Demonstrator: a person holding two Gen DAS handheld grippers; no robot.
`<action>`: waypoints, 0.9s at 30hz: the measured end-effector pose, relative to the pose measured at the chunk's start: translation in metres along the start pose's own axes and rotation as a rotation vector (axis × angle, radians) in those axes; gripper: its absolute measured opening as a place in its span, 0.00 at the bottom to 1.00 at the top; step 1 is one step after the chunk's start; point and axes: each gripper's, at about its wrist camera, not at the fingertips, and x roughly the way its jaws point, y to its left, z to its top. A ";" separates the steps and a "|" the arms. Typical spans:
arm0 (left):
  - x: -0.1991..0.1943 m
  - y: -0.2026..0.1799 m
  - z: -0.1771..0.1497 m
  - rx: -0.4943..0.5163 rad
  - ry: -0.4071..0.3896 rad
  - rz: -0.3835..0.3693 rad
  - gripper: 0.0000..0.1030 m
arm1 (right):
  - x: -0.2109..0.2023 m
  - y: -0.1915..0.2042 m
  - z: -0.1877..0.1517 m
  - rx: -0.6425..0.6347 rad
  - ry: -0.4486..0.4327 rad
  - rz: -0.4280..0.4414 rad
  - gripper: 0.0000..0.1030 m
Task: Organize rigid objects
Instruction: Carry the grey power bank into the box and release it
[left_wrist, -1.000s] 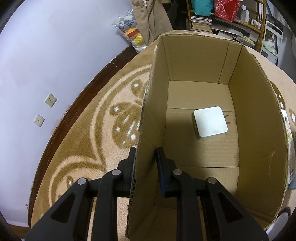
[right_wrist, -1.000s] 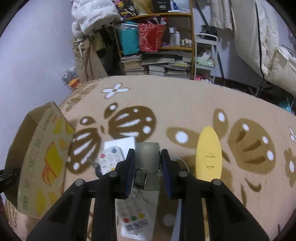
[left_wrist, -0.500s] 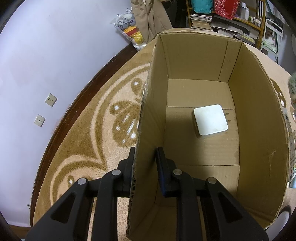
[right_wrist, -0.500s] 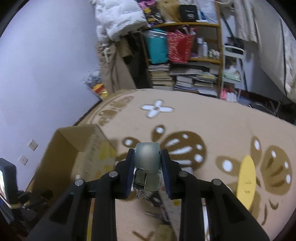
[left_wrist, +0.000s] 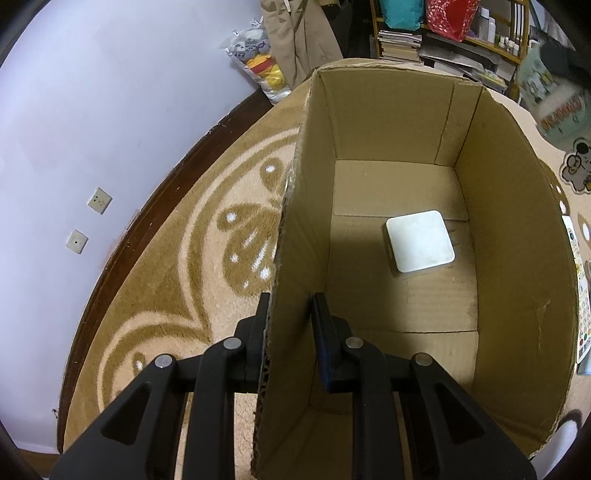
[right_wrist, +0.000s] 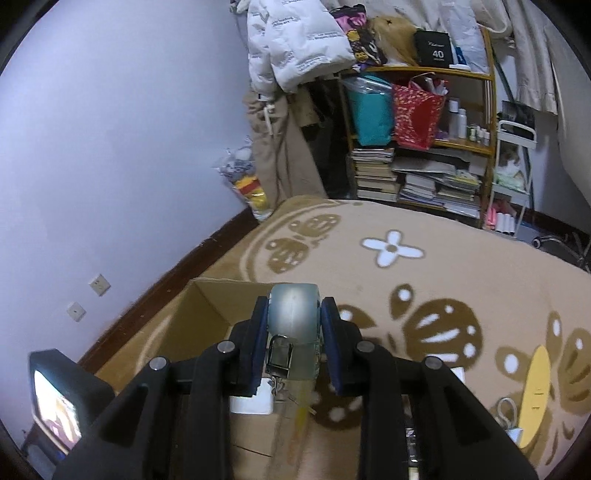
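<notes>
My left gripper (left_wrist: 290, 306) is shut on the left wall of an open cardboard box (left_wrist: 517, 258), one finger outside, one inside. A white square charger (left_wrist: 419, 245) lies on the box floor. My right gripper (right_wrist: 293, 314) is shut on a pale green tape measure (right_wrist: 293, 310) with a metal clip, held above the box (right_wrist: 207, 317); the charger (right_wrist: 251, 404) shows below it. The tape measure also appears blurred at the top right of the left wrist view (left_wrist: 554, 99).
The box stands on a tan patterned rug (left_wrist: 207, 258) near a lilac wall with sockets (left_wrist: 99, 200). A yellow oval object (right_wrist: 535, 391) and a printed card (left_wrist: 578, 288) lie on the rug right of the box. A cluttered bookshelf (right_wrist: 417, 147) is behind.
My right gripper has carried the tape measure up off the rug and leftward, over the box. My left gripper has kept its hold on the box wall.
</notes>
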 end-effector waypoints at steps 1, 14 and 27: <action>0.000 0.001 0.000 -0.001 0.000 -0.002 0.19 | 0.002 0.002 0.000 0.002 0.004 0.011 0.29; 0.006 0.004 0.000 -0.020 0.008 -0.023 0.19 | 0.023 0.021 -0.025 -0.028 0.094 0.031 0.29; 0.005 0.001 -0.002 -0.035 0.006 -0.003 0.18 | 0.007 0.008 -0.020 -0.003 0.068 0.024 0.46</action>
